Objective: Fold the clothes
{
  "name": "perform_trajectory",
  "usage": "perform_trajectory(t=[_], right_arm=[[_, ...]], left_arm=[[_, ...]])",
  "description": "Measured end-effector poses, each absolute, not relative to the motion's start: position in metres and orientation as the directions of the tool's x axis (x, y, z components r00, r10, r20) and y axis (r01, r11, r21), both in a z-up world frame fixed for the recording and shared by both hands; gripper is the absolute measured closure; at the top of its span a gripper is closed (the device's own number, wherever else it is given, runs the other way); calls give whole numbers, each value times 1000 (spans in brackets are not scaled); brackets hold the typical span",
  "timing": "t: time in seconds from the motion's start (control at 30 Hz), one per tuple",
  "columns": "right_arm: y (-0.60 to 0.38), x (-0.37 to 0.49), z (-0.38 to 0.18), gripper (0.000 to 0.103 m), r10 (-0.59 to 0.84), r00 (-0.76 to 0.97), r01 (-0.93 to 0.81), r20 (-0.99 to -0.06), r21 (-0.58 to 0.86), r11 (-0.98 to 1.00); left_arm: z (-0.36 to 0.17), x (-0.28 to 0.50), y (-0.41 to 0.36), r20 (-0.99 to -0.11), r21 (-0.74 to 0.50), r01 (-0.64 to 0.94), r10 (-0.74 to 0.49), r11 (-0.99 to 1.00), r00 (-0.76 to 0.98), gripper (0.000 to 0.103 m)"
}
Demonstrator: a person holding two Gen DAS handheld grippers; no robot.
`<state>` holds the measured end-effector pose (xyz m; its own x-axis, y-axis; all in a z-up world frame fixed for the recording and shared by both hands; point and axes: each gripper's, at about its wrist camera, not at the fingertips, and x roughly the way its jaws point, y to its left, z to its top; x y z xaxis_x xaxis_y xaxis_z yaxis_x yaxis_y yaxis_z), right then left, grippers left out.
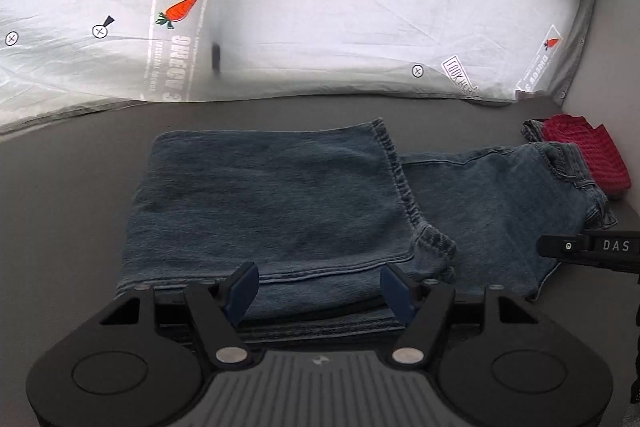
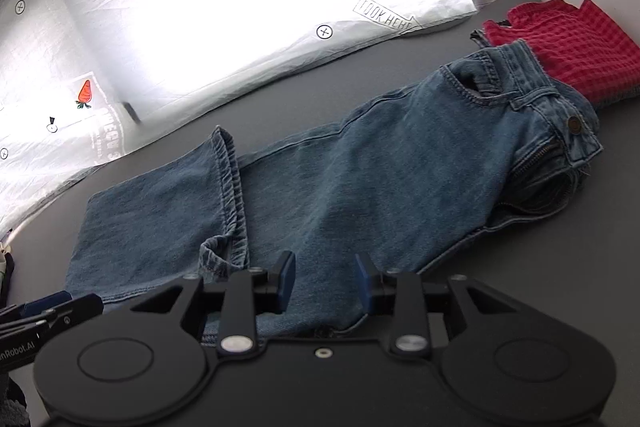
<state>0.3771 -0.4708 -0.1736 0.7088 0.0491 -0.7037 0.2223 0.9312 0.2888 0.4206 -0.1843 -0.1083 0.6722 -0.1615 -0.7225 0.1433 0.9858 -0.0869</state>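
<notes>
Blue jeans (image 2: 360,167) lie flat across the grey tabletop (image 2: 280,99), and the leg end is folded back over itself, hem (image 1: 400,179) on top of the denim. The waistband (image 2: 532,95), with its brass button and open zip, points toward the far right corner of the tabletop. There it touches a red checked garment (image 2: 568,51), which lies right at that corner.

Over to the left hand-held gripper (image 1: 318,291): it hangs just above the near edge of the folded leg section, its blue pads spread apart with nothing pinched between them. The denim below lies loose, one hem corner curled up just beside the right-hand pad.

The right hand-held gripper (image 2: 326,281) is also parted, the gap narrower than its partner's, and empty too. It sits over the near edge of the jeans, close to where the hem crosses the leg. In the right wrist view the tip of the left tool shows at the lower left, near the folded end.

Along the far edge of the tabletop runs a white printed sheet (image 1: 300,7), brightly lit, with carrots, arrows and crosshair marks. It rises behind the jeans, apart from them, with a strip of bare grey between.
</notes>
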Motion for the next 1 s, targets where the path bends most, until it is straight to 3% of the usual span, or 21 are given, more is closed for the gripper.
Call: perform_trajectory(t=[0.2,0.37,0.4,0.43,0.47,0.67,0.83,1.0], right_arm=[[-428,439,-208,67,243,621,113,-745,391,913],[-407,454,-225,54,233,611,154,-757,403,902],[-404,456,-226,56,243,613,140,-752,406,903],[-400,457,-226,65,239,613,121,-753,388,914],[-397,456,-223,80,228,620,111,-751,372,922],[-409,421,-182,94,242,692,121,-681,440,890],[-396,421,-205,91,161,612,114,-774,287,951],[-381,411,-197,72,-17,639,81,-769,45,996]], left_arm=[[-127,431,-110,-752,-66,-154,53,986,657,34],[-138,448,-89,-780,-41,-149,62,988,623,34],[-141,450,-89,-785,-32,-135,59,990,617,33],[-144,453,-91,-791,-19,-121,59,992,609,33],[-147,456,-92,-795,-7,-110,61,994,603,32],[-150,460,-86,-805,-33,-107,37,994,592,23],[-156,458,-84,-812,-57,-137,34,989,583,22],[-143,455,-92,-799,1,-100,61,995,598,22]])
